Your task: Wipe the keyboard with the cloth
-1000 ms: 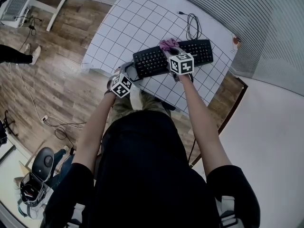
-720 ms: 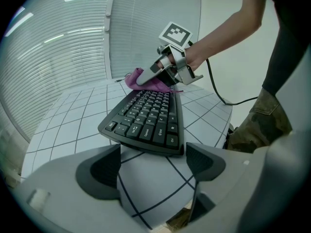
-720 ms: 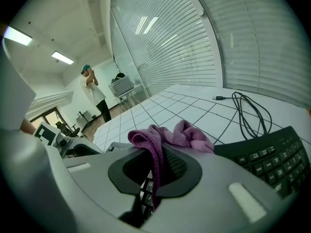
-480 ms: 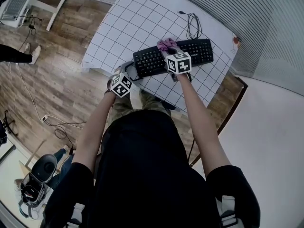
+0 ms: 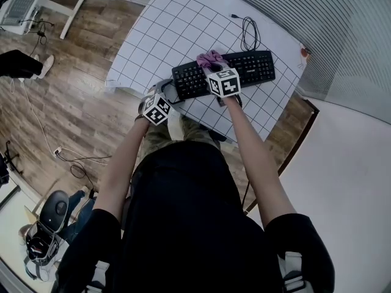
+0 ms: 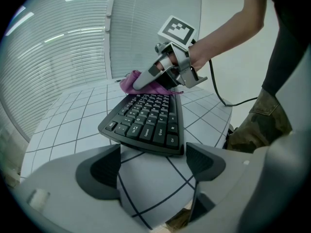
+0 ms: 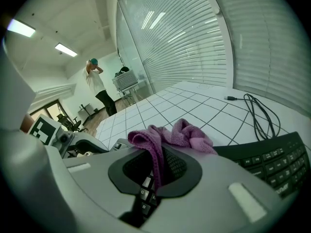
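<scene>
A black keyboard (image 5: 244,67) lies across the near right part of the white gridded table (image 5: 177,29). My right gripper (image 5: 212,65) is shut on a purple cloth (image 5: 209,58) and presses it on the keys near the keyboard's middle. In the right gripper view the cloth (image 7: 182,134) bunches over the jaws with keys below. My left gripper (image 5: 166,93) stands open at the keyboard's left end, its jaws straddling the corner (image 6: 167,141). The left gripper view also shows the right gripper (image 6: 163,79) with the cloth (image 6: 130,81) on the keys.
The keyboard's black cable (image 5: 247,34) lies coiled behind it on the table. The table's near edge (image 5: 201,122) is close to my body. Ribbed blinds (image 5: 317,17) run along the right. A person (image 7: 99,89) stands far off in the room.
My right gripper has slid the cloth leftward along the keyboard, toward its left half. The left gripper has stayed at the keyboard's left end.
</scene>
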The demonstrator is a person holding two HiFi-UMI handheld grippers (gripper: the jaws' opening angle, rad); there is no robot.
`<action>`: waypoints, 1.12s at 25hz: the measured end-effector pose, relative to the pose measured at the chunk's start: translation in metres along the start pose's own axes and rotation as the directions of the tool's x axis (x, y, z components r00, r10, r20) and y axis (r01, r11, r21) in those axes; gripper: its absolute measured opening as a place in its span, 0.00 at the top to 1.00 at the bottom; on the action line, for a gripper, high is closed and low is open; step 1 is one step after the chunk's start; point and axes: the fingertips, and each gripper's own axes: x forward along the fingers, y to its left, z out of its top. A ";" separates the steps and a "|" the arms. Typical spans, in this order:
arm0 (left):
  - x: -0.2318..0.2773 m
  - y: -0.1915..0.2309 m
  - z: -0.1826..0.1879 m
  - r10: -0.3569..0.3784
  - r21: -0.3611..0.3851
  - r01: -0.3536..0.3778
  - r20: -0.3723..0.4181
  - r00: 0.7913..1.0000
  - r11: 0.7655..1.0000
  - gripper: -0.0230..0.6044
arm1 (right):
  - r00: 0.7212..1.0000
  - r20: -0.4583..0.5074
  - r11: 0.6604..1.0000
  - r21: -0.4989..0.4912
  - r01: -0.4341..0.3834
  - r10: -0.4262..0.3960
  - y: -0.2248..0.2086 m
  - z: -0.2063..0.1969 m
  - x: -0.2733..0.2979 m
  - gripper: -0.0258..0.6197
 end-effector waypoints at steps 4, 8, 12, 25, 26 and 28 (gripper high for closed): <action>0.000 0.001 0.001 0.000 -0.001 0.000 0.000 1.000 1.000 0.32 | 0.999 -0.014 0.999 -0.018 -0.034 0.034 0.016 0.000 0.006 0.89; 0.000 0.000 0.000 0.000 -0.003 0.000 -0.001 1.000 1.000 0.32 | 0.998 -0.019 0.998 -0.024 -0.054 0.054 0.030 0.000 0.012 0.89; 0.001 0.000 0.000 0.002 -0.002 -0.002 0.002 1.000 1.000 0.32 | 0.996 -0.031 0.996 -0.041 -0.083 0.082 0.047 -0.002 0.018 0.89; -0.001 0.000 0.000 0.004 -0.003 -0.004 0.007 1.000 1.000 0.32 | 0.993 -0.027 0.994 0.002 -0.112 0.112 0.076 0.001 0.030 0.89; -0.001 0.000 0.000 0.004 -0.003 -0.004 0.006 1.000 1.000 0.32 | 0.993 -0.029 0.993 0.000 -0.117 0.117 0.080 0.001 0.031 0.89; -0.001 -0.001 0.000 0.005 -0.002 -0.005 0.006 1.000 1.000 0.32 | 0.991 -0.032 0.991 0.002 -0.132 0.132 0.089 0.000 0.033 0.89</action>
